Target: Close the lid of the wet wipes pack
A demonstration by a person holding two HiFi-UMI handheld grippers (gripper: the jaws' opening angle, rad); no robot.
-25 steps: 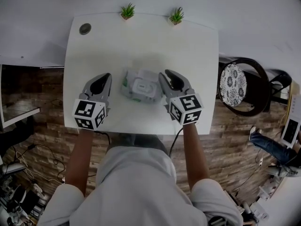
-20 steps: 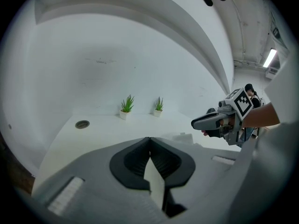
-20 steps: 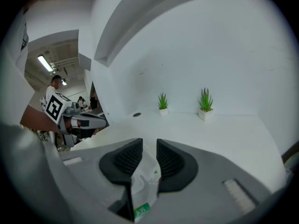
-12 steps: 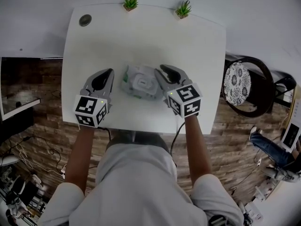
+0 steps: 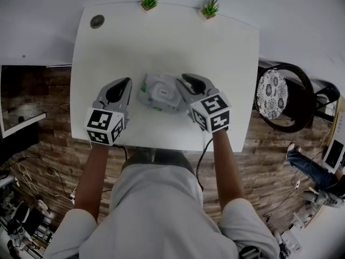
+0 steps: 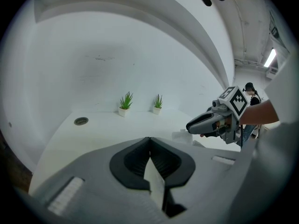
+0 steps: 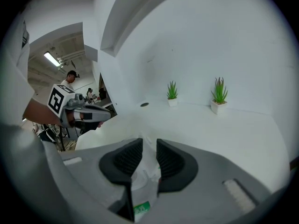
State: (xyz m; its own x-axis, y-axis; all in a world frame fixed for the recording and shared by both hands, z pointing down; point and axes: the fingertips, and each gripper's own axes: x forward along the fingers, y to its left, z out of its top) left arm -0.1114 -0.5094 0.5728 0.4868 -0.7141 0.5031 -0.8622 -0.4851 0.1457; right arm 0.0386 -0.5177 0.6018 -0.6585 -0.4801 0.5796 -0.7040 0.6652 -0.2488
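The wet wipes pack (image 5: 159,94) lies in the middle of the white table (image 5: 161,42), its white lid (image 5: 163,95) looking flat on top. My right gripper (image 5: 185,79) hangs over the pack's right edge, jaws a small gap apart; in the right gripper view (image 7: 148,141) the pack (image 7: 140,183) shows beneath that gap. My left gripper (image 5: 125,81) stays left of the pack, apart from it, and the left gripper view (image 6: 149,139) shows its jaws meeting with nothing between them. That view also shows the right gripper (image 6: 190,125) above the pack (image 6: 183,135).
Two small potted plants (image 5: 149,0) (image 5: 209,7) stand at the table's far edge, a round grommet (image 5: 97,21) at its far left corner. A dark chair with a patterned cushion (image 5: 268,96) stands right of the table. The near table edge is just under both grippers.
The right gripper has crept left, further over the pack's right side. The left gripper has hardly moved. The head camera shifted slightly.
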